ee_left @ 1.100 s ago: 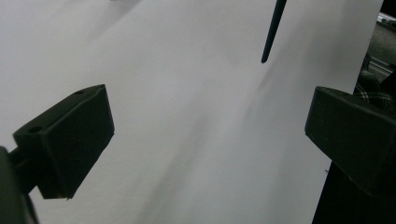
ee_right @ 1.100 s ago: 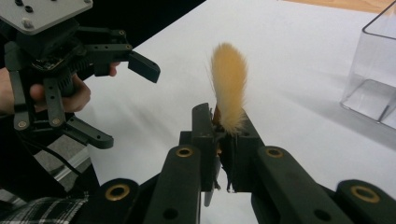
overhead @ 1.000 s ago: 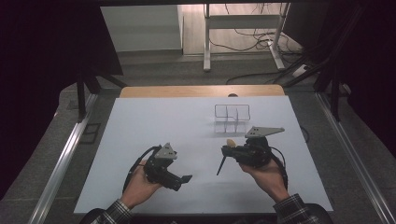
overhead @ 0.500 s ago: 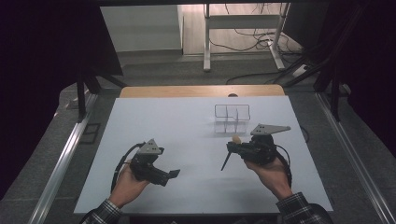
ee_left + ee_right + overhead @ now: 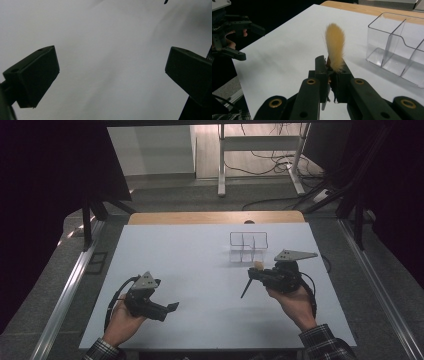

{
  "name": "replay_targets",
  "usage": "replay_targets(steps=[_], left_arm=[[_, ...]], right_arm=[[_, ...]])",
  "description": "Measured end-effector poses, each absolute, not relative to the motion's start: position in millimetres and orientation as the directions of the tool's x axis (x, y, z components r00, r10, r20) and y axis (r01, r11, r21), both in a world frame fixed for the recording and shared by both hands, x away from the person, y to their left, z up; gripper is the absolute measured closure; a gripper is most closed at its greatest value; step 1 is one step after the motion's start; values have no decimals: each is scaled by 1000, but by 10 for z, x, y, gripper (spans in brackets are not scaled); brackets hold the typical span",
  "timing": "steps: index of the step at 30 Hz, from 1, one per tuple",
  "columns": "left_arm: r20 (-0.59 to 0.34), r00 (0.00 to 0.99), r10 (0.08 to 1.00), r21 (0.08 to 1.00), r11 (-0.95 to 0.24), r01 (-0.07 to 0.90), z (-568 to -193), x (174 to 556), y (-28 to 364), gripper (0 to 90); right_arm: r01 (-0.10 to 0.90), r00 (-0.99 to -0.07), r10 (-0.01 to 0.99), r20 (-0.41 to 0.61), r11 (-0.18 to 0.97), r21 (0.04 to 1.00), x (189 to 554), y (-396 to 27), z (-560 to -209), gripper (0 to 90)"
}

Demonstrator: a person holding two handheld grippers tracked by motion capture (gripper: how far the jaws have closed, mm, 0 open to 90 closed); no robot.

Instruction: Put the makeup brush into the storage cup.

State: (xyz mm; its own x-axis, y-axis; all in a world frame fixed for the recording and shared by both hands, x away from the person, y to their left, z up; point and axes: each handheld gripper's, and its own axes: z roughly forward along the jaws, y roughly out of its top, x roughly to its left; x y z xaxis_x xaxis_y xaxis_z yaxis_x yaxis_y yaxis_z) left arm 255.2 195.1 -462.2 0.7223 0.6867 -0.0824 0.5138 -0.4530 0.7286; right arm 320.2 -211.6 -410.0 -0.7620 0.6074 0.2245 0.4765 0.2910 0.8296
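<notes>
Clear organiser (image 5: pixel 248 247) sits on table (image 5: pixel 200 255), far side, right of centre; right gripper (image 5: pixel 252 275) just before it, nearer person, brush (image 5: pixel 251 276) clamped between its jaws, bristle end toward organiser, handle slanting down toward near edge; left gripper (image 5: pixel 172 307) well apart at near left, above bare table, jaws spread wide, pointing toward the right.

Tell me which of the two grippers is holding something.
The right gripper: its jaws are shut on a brush with a tan bristle tuft. The left gripper has its jaws wide apart over bare white table.
</notes>
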Motion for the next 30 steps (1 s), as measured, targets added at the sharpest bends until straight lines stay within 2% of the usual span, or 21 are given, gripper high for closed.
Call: replay_targets(steps=[30], left_arm=[[-84, 666, 742, 712, -423, 561, -4673, 2410, 2248, 0]], right_arm=[[488, -733, 641, 228, 262, 832, 3337, -2259, -4013, 838]])
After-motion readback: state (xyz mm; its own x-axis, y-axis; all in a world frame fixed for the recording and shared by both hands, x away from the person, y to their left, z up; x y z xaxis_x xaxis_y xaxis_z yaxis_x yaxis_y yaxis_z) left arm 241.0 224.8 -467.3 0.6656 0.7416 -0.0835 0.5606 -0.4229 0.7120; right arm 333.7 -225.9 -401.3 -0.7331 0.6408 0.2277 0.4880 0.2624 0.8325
